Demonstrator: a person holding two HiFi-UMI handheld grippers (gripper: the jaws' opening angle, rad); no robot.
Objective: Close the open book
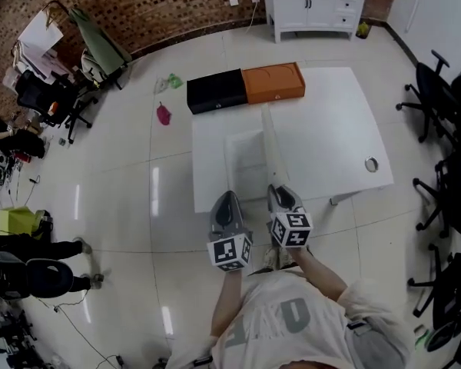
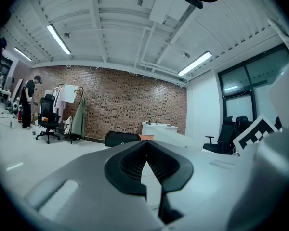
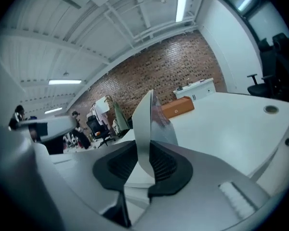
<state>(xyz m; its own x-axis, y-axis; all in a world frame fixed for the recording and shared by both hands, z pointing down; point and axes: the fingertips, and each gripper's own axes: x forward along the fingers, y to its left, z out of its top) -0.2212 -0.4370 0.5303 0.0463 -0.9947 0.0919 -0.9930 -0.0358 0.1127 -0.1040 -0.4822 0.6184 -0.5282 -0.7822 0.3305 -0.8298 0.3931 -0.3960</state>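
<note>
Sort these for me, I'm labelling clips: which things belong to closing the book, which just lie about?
Job:
book, one side lifted
right gripper, shut on that side

Lying about:
black box
orange box
metal ring
left gripper, shut, empty

Book [image 1: 246,164] on table [image 1: 330,129] — boxes [image 1: 273,83] behind
</note>
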